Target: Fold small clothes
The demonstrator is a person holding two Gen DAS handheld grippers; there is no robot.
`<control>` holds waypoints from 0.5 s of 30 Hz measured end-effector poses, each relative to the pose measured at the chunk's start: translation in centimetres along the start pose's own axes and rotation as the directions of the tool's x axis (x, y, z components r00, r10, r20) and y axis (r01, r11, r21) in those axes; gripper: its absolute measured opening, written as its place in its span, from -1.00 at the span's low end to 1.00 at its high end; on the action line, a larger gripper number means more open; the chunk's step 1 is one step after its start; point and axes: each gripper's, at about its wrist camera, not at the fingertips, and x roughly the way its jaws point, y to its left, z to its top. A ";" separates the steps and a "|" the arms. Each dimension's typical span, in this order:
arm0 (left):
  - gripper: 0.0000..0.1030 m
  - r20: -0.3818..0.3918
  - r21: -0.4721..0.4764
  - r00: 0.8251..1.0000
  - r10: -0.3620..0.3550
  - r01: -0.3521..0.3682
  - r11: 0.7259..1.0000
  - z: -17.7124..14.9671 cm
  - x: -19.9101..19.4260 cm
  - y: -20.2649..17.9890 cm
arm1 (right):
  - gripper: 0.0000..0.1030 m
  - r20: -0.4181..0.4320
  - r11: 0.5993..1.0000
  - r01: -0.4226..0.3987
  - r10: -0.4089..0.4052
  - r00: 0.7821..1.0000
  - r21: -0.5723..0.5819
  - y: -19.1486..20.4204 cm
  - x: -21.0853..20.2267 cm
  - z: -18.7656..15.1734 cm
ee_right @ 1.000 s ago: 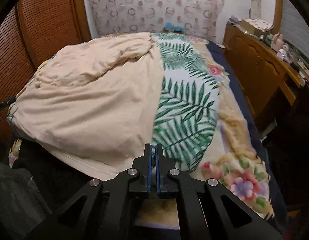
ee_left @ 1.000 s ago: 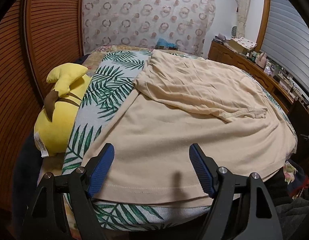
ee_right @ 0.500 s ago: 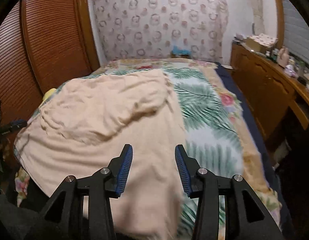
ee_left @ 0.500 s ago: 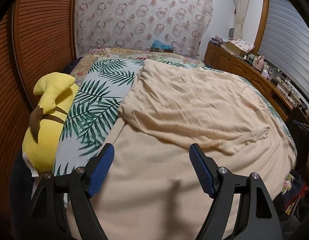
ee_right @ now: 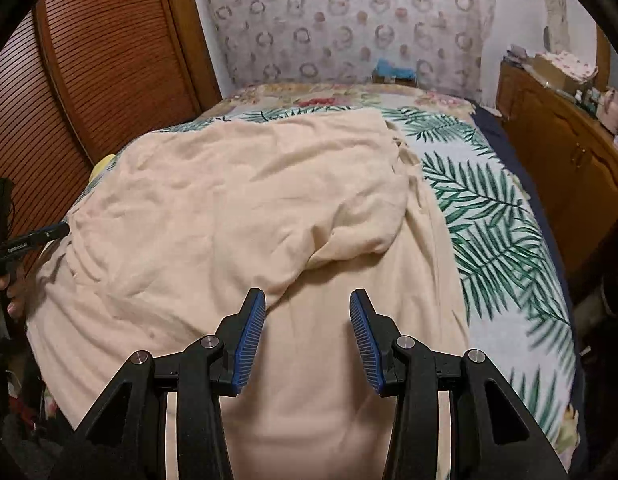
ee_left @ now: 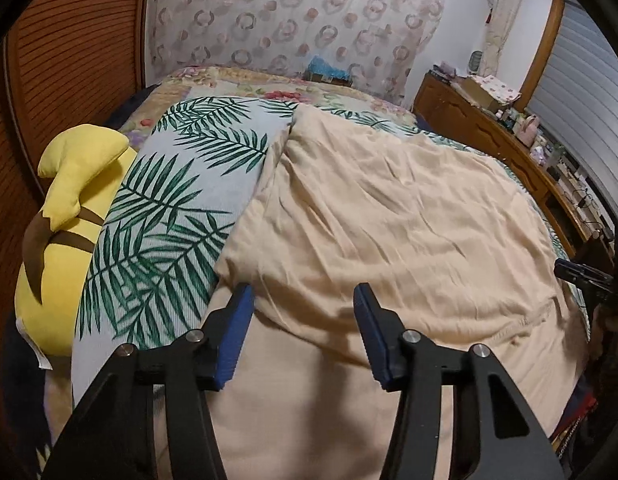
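Right gripper [ee_right: 307, 336], a second ago clamped at the hem of the beige shirt [ee_left: 389, 220], now has jaws apart like the left gripper [ee_left: 303, 336]; shirt lies released, half-folded on the palm-leaf sheet [ee_left: 161, 216], fold apparently laid.

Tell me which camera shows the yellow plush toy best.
The left wrist view: the yellow plush toy lies in full view at the bed's left edge, beside the leaf-print cover. In the right wrist view, only a yellow sliver peeks out behind the beige garment.
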 end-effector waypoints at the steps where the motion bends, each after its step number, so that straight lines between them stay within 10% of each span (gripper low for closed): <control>1: 0.04 -0.005 0.004 1.000 -0.001 0.001 1.000 0.1 0.2 -0.1 | -0.11 -0.009 1.000 -0.012 0.012 1.000 0.017 -0.3 0.4 0.2; 7: 0.04 -0.032 0.030 0.999 -0.008 0.009 1.000 0.6 1.3 -0.6 | -0.11 -0.027 0.998 -0.045 0.046 0.999 0.052 -0.2 1.7 1.4; 15: -0.82 -0.004 0.093 0.998 0.056 -0.055 0.994 0.6 1.7 -1.1 | -0.11 -0.037 0.997 -0.072 0.072 0.997 -0.013 1.5 3.1 2.0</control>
